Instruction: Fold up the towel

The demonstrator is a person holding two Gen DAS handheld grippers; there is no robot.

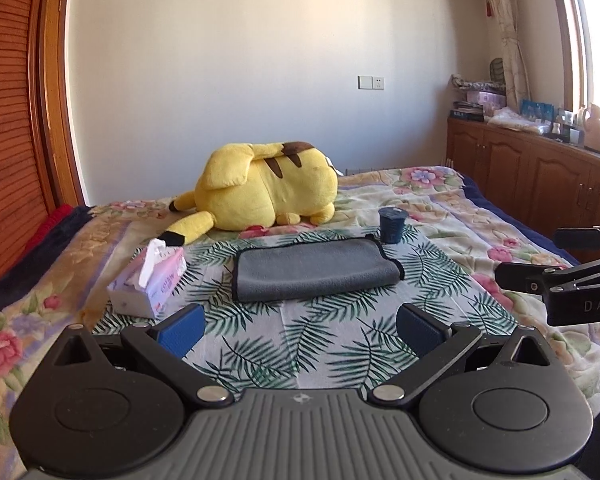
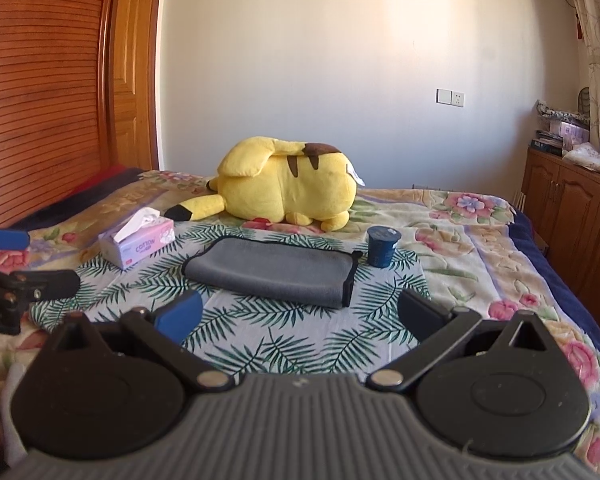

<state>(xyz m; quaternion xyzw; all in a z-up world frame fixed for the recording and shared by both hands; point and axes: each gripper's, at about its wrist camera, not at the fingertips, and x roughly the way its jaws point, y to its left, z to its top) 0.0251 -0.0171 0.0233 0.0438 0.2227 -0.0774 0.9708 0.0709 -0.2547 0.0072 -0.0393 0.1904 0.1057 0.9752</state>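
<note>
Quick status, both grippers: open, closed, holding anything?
Left gripper: open, holding nothing, short of the grey towel.
Right gripper: open, holding nothing.

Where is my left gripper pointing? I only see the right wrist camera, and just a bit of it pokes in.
Observer: The left gripper points at the grey towel, jaws wide open, nothing between them.
Operator: Is there a window?
Observer: Yes, a bright window on the right, above the wooden cabinets.
Operator: Is anything by it?
Observer: A peach figurine stands on the cabinet top there.
</note>
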